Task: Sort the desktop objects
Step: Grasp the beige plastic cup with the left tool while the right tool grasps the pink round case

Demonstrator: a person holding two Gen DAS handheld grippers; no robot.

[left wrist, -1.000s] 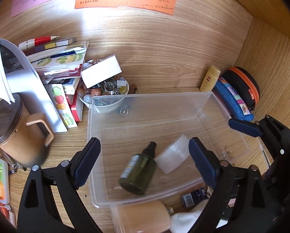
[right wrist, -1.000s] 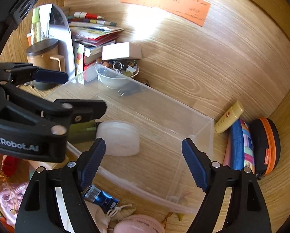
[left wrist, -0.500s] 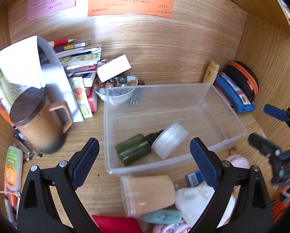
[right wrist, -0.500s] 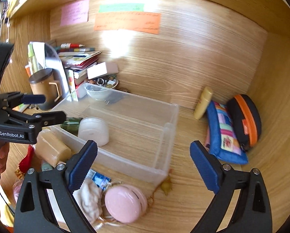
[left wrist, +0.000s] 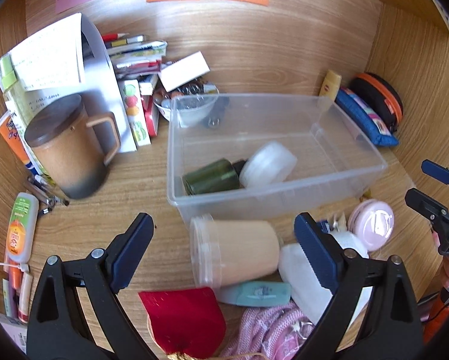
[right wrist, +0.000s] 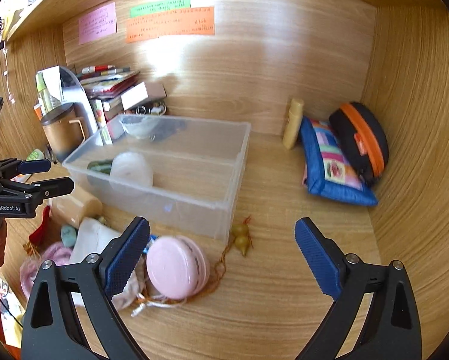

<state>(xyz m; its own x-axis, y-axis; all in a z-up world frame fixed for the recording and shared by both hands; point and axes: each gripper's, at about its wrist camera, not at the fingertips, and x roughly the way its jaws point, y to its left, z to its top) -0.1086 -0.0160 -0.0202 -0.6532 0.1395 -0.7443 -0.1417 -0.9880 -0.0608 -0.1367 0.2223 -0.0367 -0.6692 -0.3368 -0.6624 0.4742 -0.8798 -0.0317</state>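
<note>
A clear plastic bin (left wrist: 284, 201) stands mid-desk with a dark green bottle (left wrist: 210, 177) and a white round jar (left wrist: 268, 165) lying inside. My left gripper (left wrist: 222, 225) is open in front of the bin, above a beige jar (left wrist: 242, 252) that lies on its side between the fingers, untouched. My right gripper (right wrist: 222, 228) is open and empty over bare desk at the bin's (right wrist: 194, 207) near right corner. A pink round case (right wrist: 176, 270) lies beside its left finger. Each gripper shows at the edge of the other's view.
A brown lidded mug (left wrist: 65, 150), stacked books and a bowl of trinkets (left wrist: 188, 105) stand left of the bin. A yellow tube (right wrist: 293, 123), blue pouch (right wrist: 329, 165) and black-orange case (right wrist: 362, 141) fill the right corner. Red fabric (left wrist: 185, 318), a teal tube (left wrist: 254, 294) and white cloth lie in front.
Both grippers drew back from over the bin towards the desk's front. The right gripper's jaws widened and it rolled level. The white jar stays in the bin beside the green bottle.
</note>
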